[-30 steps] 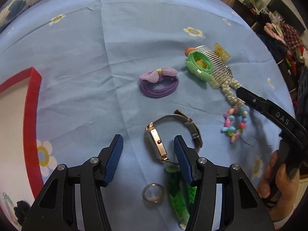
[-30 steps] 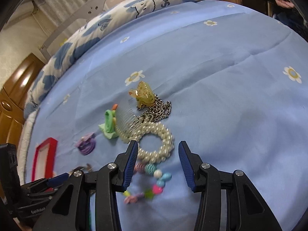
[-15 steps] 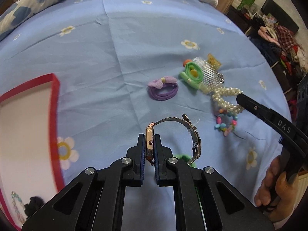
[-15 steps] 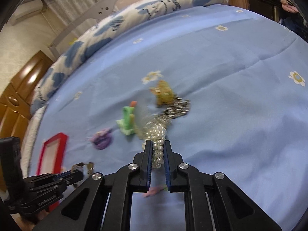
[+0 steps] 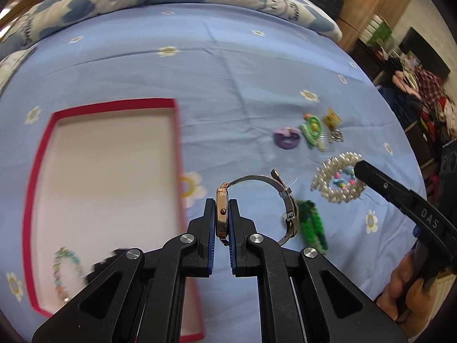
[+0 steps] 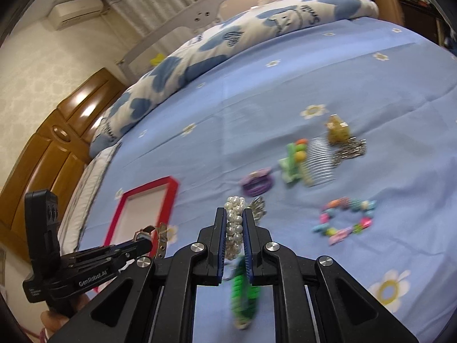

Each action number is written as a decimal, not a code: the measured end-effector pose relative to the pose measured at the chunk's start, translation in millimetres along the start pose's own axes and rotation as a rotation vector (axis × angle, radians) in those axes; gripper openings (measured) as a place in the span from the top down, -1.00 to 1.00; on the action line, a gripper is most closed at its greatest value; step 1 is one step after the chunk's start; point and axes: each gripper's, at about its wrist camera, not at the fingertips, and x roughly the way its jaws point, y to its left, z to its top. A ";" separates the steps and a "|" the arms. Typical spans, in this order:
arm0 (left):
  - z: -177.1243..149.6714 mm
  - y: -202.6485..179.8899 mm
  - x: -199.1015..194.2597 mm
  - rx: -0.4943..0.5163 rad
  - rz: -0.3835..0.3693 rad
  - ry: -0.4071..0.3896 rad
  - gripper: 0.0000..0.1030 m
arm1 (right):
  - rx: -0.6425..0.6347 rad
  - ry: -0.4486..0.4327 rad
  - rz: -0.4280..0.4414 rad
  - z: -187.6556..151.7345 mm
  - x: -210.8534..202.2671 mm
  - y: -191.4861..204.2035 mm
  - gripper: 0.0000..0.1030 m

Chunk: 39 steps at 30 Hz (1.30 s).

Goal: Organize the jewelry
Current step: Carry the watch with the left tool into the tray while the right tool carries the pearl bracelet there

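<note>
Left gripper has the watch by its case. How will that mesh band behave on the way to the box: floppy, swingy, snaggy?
The watch is pinched edge-on in the left gripper, so the case probably stays put. Its mesh band holds an open arc, so it is likely springy rather than limp. The loose clasp end hangs free and may swing or catch on the red box rim.

A blue flowered bed (image 5: pixel 228 65) is carrying a red box (image 5: pixel 177 131), a purple hair tie (image 5: pixel 287 140), a comb (image 5: pixel 327 143) and a colourful bead bracelet (image 6: pixel 344 220).
</note>
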 end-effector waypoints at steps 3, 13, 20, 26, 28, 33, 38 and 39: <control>-6.7 18.7 -9.2 -0.031 0.019 -0.009 0.87 | -0.014 0.016 0.030 -5.9 6.5 18.3 0.80; -24.4 83.7 -29.3 -0.126 0.094 -0.023 0.87 | -0.099 0.079 0.142 -23.4 36.1 89.5 0.80; -30.3 126.1 -32.2 -0.181 0.161 -0.025 0.87 | -0.148 0.102 0.232 -32.4 60.0 139.1 0.80; -31.1 155.3 -22.3 -0.223 0.203 -0.003 0.87 | -0.136 0.130 0.281 -40.9 88.5 161.2 0.80; -31.8 160.3 -18.4 -0.233 0.207 0.003 0.87 | -0.128 0.138 0.284 -45.1 96.5 163.4 0.80; -33.9 165.6 -9.5 -0.240 0.214 0.018 0.87 | -0.108 0.181 0.265 -59.3 113.3 156.7 0.80; -34.0 168.3 0.8 -0.244 0.218 0.037 0.87 | -0.108 0.227 0.217 -70.7 121.1 145.4 0.80; -34.0 169.1 3.1 -0.244 0.220 0.042 0.87 | -0.107 0.235 0.208 -71.8 123.1 144.6 0.80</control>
